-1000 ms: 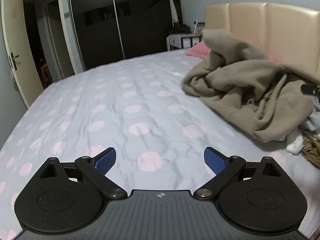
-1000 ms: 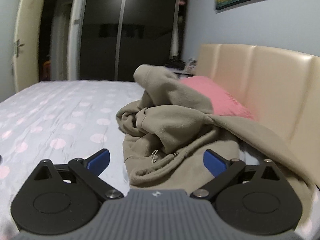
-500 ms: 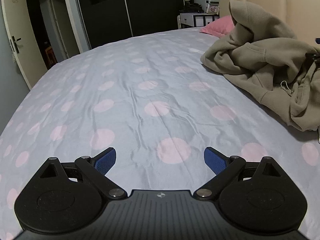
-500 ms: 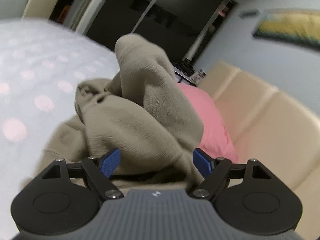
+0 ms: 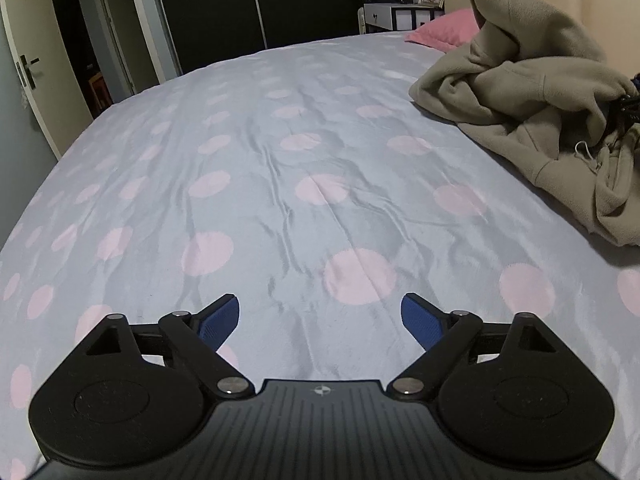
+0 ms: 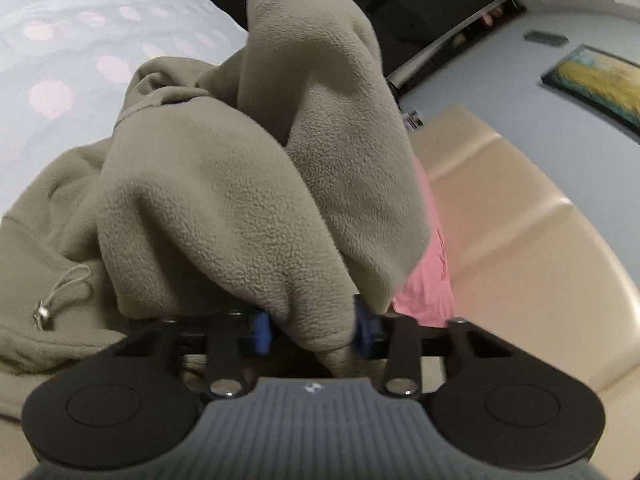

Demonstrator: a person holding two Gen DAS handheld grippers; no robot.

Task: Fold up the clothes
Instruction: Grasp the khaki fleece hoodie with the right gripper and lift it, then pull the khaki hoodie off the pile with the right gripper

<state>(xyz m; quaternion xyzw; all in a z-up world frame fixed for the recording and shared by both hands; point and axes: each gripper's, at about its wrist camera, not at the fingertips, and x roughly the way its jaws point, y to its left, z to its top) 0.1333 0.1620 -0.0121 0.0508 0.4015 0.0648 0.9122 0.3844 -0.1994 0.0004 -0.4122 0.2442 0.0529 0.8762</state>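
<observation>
A crumpled beige fleece hoodie (image 5: pixel 532 92) lies at the right side of the bed, near the headboard. In the right wrist view the hoodie (image 6: pixel 248 184) fills the middle, with a thick fold pinched between the blue pads; my right gripper (image 6: pixel 312 326) is shut on that fold. A drawstring with a metal tip (image 6: pixel 60 292) hangs at the lower left. My left gripper (image 5: pixel 320 320) hovers low over the bare bedsheet, open, with nothing between its fingers, well left of the hoodie. The right gripper (image 5: pixel 628 100) shows as a dark shape at the hoodie's right edge.
The bed (image 5: pixel 280 160) has a pale blue sheet with pink dots, wide and flat left of the hoodie. A pink pillow (image 6: pixel 428 280) and a beige padded headboard (image 6: pixel 520 240) stand behind the hoodie. A dark wardrobe (image 5: pixel 280 0) and a door (image 5: pixel 28 68) lie beyond the bed.
My right gripper moved in onto the hoodie and shut on a fold of it. My left gripper swung left and lower over the bare sheet and stayed open.
</observation>
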